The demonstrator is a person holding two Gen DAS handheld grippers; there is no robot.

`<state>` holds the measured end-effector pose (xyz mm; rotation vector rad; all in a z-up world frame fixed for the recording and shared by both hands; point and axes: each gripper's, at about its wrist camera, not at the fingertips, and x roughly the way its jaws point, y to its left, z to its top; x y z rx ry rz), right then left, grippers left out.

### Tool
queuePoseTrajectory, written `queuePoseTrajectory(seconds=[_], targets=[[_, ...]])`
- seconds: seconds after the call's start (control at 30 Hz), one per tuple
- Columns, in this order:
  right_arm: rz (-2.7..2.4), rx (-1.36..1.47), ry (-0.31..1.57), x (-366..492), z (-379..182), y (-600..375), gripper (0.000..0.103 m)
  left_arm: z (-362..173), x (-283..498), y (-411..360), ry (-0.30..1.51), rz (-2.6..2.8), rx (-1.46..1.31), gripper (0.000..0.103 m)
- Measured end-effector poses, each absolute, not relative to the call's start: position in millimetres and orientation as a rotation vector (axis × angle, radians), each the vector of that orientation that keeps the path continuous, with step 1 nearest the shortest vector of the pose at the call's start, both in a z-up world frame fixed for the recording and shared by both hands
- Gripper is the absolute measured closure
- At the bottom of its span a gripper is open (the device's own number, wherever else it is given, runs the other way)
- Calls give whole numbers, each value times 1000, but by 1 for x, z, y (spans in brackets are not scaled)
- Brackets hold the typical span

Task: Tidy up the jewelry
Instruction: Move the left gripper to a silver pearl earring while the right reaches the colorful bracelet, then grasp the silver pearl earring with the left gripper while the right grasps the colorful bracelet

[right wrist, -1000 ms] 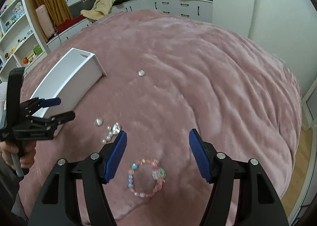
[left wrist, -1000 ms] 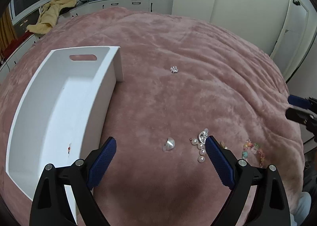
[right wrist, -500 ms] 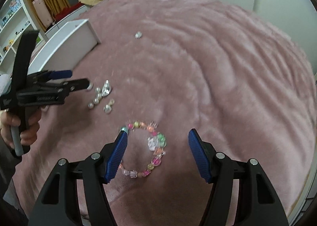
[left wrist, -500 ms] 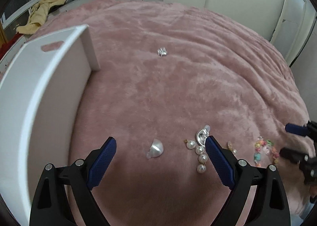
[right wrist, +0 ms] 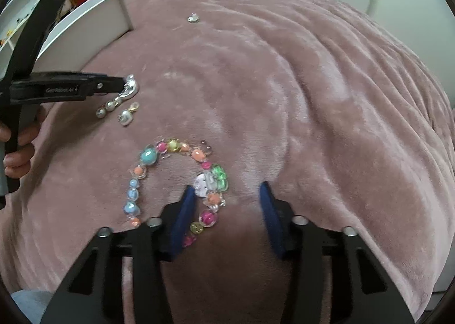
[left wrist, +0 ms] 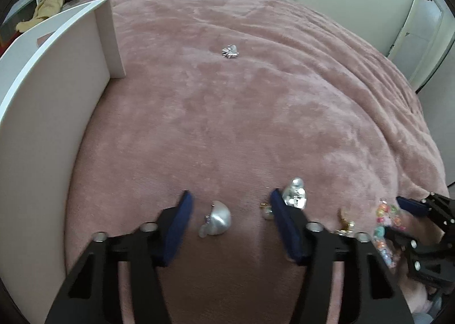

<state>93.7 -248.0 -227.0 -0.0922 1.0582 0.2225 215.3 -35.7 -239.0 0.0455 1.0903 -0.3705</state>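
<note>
My left gripper (left wrist: 230,204) is open and low over the pink blanket, its jaws either side of a silver half-dome earring (left wrist: 217,221). A silver and pearl piece (left wrist: 295,196) lies just past its right finger. My right gripper (right wrist: 226,196) is open and down on the blanket, with the right side of a colourful bead bracelet (right wrist: 148,156) between its jaws. The bracelet also shows in the left wrist view (left wrist: 384,227). A small silver piece (left wrist: 230,51) lies farther off. The white box (left wrist: 57,91) stands at the left.
A small gold-clasp charm (right wrist: 128,115) and several pearls (right wrist: 109,106) lie between the two grippers. The left gripper's arm (right wrist: 65,88) crosses the right wrist view at the left. Cabinets, heaped clothes and a door surround the bed.
Both grippers have dropped toward the blanket and moved forward. The left now straddles the half-dome earring; the right now straddles the bracelet's right side. Both jaws have narrowed somewhat.
</note>
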Motion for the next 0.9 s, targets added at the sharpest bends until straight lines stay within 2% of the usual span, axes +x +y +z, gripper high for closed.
queuePoseTrajectory(seconds=[0.03, 0.1, 0.4, 0.9], targets=[[222, -83, 1054, 93, -227, -250, 71, -237, 214, -38, 1091, -383, 47, 64], [224, -73, 1047, 91, -224, -253, 77, -235, 211, -40, 1093, -388, 61, 80], [212, -7, 989, 79, -210, -265, 91, -235, 195, -37, 1086, -364, 79, 83], [172, 135, 856, 58, -169, -293, 92, -200, 164, -39, 1007, -414, 138, 84]])
